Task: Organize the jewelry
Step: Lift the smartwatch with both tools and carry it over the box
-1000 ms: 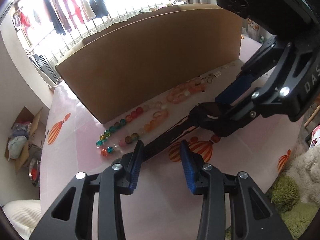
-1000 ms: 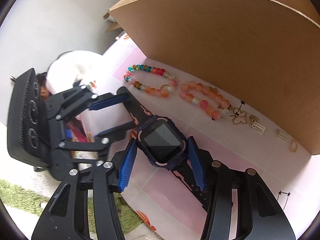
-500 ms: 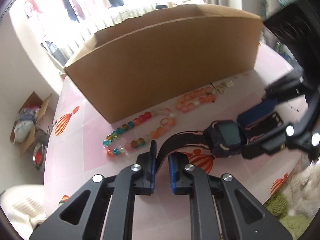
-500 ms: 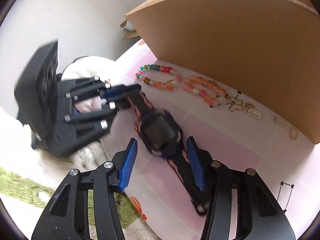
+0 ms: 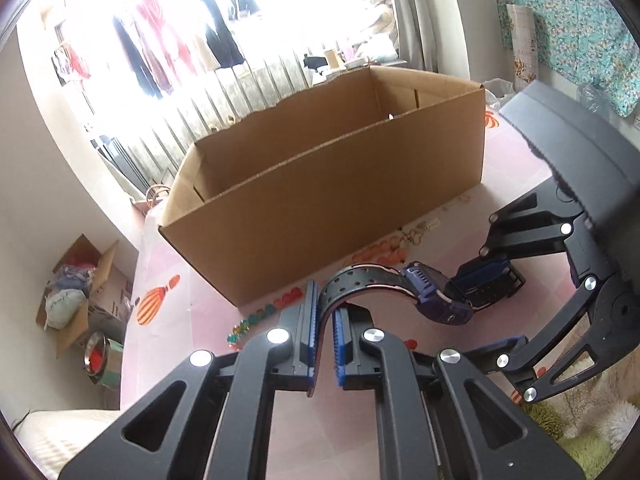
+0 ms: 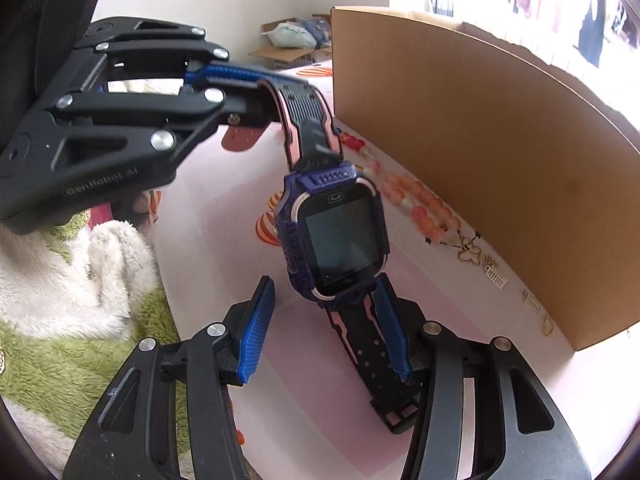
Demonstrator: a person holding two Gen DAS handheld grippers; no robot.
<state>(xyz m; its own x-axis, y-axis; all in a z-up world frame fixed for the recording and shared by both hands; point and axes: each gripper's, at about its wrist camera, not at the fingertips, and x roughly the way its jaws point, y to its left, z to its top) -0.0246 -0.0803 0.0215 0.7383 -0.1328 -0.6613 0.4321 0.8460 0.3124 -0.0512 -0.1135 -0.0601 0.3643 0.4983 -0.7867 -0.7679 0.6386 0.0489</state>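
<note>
Box point(image 5: 320, 184) hid part of the bead strands point(image 5: 276, 308) in left wrist view; its interior mostly out of sight. Watch point(image 6: 336, 232) strap end point(image 6: 394, 412) sat behind right gripper point(image 6: 326, 330) fingers point(image 6: 394, 336). Small gold pieces point(image 6: 496, 276) too tiny to ID. Window clothes point(image 5: 160, 52) were blown out.

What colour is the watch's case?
Dark blue watch case around a black screen, clearest in the right wrist view.
</note>
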